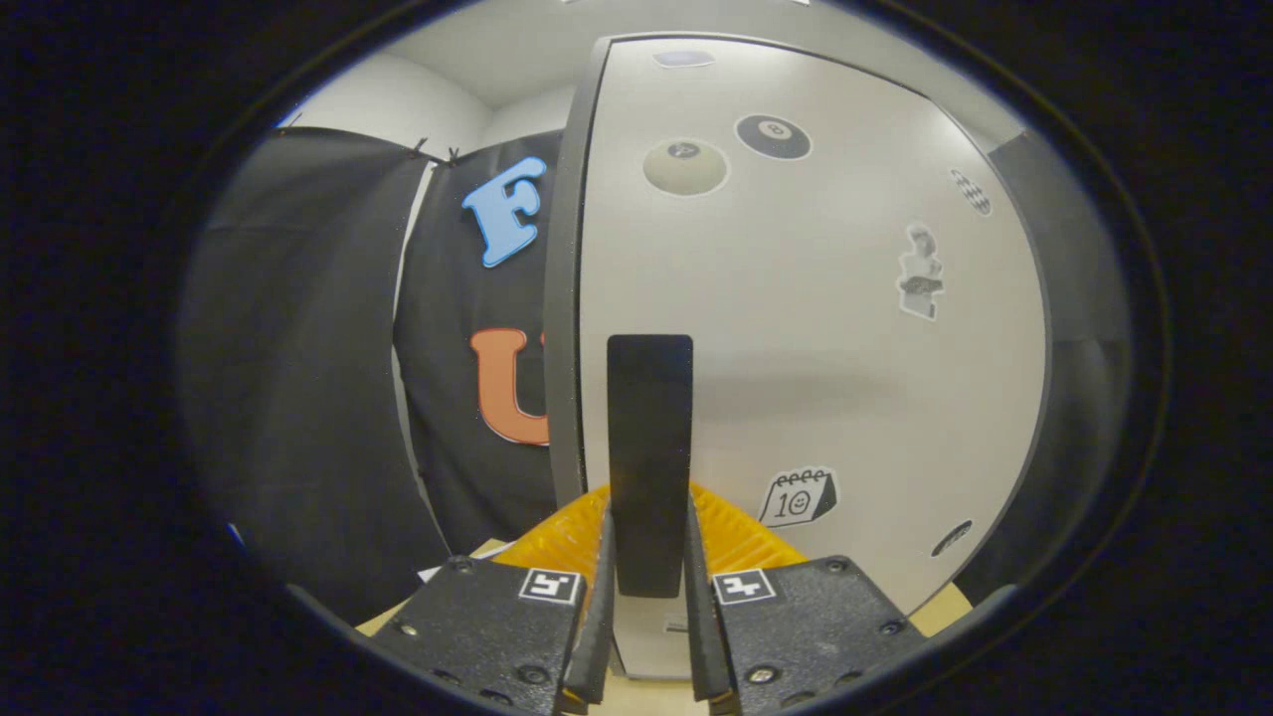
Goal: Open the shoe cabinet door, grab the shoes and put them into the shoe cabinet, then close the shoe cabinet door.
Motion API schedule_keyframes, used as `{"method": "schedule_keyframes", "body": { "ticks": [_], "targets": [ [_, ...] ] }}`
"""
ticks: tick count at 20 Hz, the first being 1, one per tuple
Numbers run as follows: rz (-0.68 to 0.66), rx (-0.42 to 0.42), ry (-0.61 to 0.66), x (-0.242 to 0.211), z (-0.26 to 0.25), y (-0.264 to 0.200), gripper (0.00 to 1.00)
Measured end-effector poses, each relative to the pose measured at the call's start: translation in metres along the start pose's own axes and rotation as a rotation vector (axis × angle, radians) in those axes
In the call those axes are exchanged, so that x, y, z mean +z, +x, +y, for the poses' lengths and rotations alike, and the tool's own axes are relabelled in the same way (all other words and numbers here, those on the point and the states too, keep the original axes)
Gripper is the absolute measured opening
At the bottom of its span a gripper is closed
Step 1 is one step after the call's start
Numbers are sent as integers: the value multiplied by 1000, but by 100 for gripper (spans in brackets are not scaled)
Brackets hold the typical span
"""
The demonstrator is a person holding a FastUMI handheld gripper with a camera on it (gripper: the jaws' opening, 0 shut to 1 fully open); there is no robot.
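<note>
A: What is being held by the claw (pixel 648 557)?

B: One tall dark handle (pixel 649 447) is being gripped; it is being pressed between the two fingers (pixel 597 607), one on each side, near its lower end.

A: Where is the handle being seen?

B: It is being carried upright on the one pale shoe cabinet door (pixel 796 328), close to the door's edge beside the dark cloth wall (pixel 318 378).

A: How many stickers are being shown on the door?

B: Seven are being counted: two billiard balls (pixel 686 166) up high, one chequered oval, one figure, one calendar (pixel 799 496), one small dark oval low down and one faint patch at the top.

A: And beneath?

B: A light desk (pixel 636 696) is being glimpsed under the fingers.
</note>
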State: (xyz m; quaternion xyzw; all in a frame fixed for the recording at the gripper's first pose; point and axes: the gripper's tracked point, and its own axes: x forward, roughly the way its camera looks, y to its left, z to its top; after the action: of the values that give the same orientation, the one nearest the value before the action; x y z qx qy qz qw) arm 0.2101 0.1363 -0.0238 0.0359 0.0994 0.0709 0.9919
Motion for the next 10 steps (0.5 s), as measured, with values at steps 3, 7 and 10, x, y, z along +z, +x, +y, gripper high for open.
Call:
{"method": "schedule_keyframes", "body": {
  "ticks": [3, 7, 10],
  "targets": [
    [23, 46, -23, -2, -2, -6, 33],
    [33, 122, -53, -6, -4, -17, 33],
    [46, 158, -95, -9, -8, -22, 33]
  ]
}}
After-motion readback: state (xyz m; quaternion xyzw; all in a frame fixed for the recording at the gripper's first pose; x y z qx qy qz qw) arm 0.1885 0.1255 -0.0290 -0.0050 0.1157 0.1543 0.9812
